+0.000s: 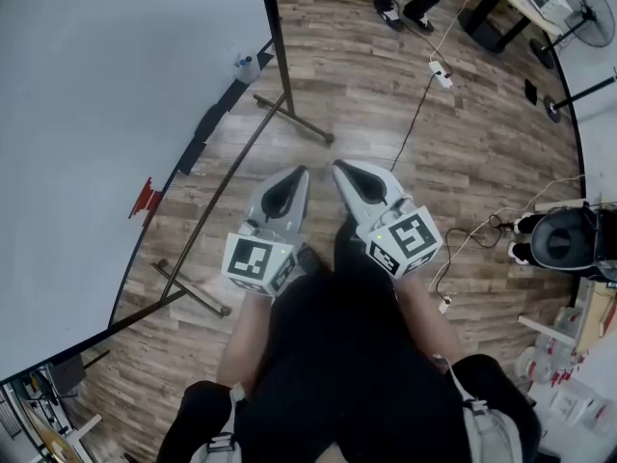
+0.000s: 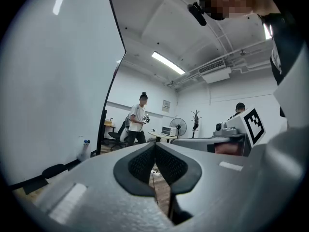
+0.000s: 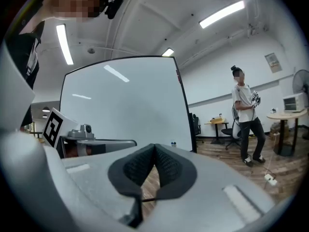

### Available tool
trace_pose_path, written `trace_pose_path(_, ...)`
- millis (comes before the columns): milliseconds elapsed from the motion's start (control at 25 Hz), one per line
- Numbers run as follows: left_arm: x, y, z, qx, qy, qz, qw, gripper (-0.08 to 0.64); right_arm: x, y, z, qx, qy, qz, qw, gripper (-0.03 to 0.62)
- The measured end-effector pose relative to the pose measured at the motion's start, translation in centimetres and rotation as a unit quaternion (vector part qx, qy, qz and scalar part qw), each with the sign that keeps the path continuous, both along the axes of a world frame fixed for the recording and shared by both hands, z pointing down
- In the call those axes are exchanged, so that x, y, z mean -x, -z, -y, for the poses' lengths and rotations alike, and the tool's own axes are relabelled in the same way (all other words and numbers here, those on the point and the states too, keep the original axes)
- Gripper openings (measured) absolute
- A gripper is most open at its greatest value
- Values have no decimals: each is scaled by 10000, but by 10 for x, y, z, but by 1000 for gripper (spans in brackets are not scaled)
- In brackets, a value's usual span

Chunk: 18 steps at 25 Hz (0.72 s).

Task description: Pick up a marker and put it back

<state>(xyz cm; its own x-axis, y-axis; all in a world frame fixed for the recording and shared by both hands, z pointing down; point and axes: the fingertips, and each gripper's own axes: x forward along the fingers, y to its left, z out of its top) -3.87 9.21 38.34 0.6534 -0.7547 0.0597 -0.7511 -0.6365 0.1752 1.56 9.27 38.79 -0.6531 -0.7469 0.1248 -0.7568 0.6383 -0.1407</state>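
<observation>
**While jaws are shut & empty, pick-up not yet begun**

At far left the whiteboard is seen on its stand. A small red item, prob. the marker, is perched at the board's lower edge, likely parked there for easy reach. The left gripper is held level w/ jaws pressed together, nothing between them. The right gripper is carried just beside it, likewise closed & empty, which is judged a resting carry. The red item is left well apart from both, off to the left of the jaws
</observation>
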Motion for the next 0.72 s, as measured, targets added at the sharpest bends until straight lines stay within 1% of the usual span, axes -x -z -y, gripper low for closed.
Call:
trace_pose_path(80,0,-1,2,18,6,2,10000,11,-4,1,3,47,-67,176,9998,2)
trace_pose_path(160,1,-3,4,36,15,3,10000,11,-6,2,6,45,-105,259,9996,2)
trace_pose_path(440,-1,-13,18,157,50,27,9999,11,-10,-4,21,119,-112,299,9994,2)
trace_pose_path(720,-7,-17,48,219,188,42,9996,11,-14,-11,52,220,61,328,9992,2)
